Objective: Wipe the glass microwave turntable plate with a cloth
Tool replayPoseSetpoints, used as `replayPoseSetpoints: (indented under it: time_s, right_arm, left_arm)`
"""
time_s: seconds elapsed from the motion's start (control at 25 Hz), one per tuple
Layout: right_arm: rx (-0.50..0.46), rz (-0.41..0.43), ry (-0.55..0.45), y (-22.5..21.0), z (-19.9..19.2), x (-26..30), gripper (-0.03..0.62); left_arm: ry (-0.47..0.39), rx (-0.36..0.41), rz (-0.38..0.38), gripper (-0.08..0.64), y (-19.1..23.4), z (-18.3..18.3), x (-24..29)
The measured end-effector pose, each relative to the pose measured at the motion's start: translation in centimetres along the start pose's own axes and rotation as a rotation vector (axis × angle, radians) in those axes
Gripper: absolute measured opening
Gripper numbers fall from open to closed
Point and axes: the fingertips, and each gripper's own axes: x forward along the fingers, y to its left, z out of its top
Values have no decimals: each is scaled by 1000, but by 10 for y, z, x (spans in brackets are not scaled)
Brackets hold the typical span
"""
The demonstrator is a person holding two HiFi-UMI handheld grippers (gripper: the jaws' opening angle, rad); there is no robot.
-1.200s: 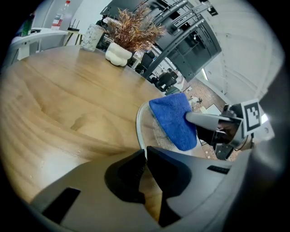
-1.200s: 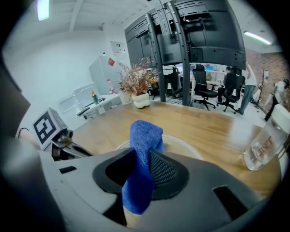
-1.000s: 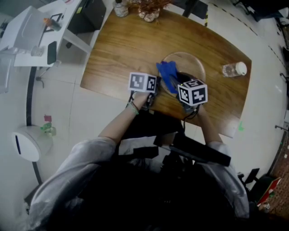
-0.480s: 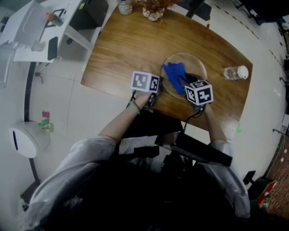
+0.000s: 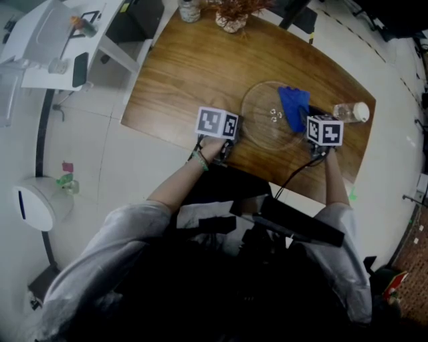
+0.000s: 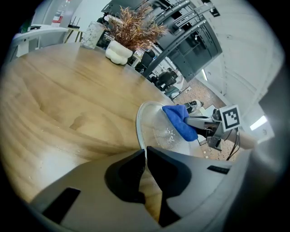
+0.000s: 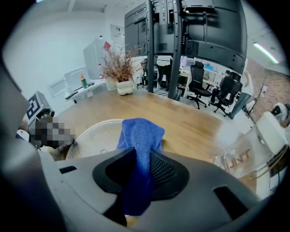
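Observation:
The round glass plate [image 5: 263, 127] lies on the wooden table [image 5: 174, 73], with water drops at its middle. My left gripper [image 5: 231, 133] is shut on the plate's left rim; in the left gripper view the thin glass edge [image 6: 145, 154] sits pinched between the jaws. A blue cloth [image 5: 293, 107] drapes over the plate's right rim, and my right gripper [image 5: 308, 119] is shut on it. In the right gripper view the cloth [image 7: 140, 136] runs out from between the jaws onto the plate [image 7: 97, 136]. From the left gripper view, the cloth [image 6: 181, 122] covers the plate's far side [image 6: 156, 131].
A clear plastic bottle [image 5: 349, 111] lies just right of the cloth, close to my right gripper, and shows as the bottle [image 7: 253, 149] in the right gripper view. A dried plant in a white pot [image 5: 231, 17] and a jar [image 5: 189, 10] stand at the far edge. A white side table [image 5: 60, 47] is off to the left.
My right gripper has dragged the blue cloth across the plate from its left part to its right rim. The left gripper has kept its hold on the left rim.

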Motion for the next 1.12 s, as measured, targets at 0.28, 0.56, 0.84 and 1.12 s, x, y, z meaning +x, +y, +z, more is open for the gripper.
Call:
replayPoseSetpoints:
  time_s: [0.28, 0.56, 0.84, 1.12]
  right_arm:
    - [83, -43, -23, -12, 2, 2, 118]
    - [143, 33, -85, 24, 9, -10, 117]
    - [106, 240, -90, 107, 2, -21, 117]
    - [11, 400, -63, 187, -21, -33, 117]
  left_arm:
    - [6, 48, -1, 11, -5, -2, 1]
    - [9, 47, 10, 11, -3, -1, 1]
    - [4, 52, 13, 11, -4, -1, 0]
    - [1, 56, 19, 11, -5, 0, 0]
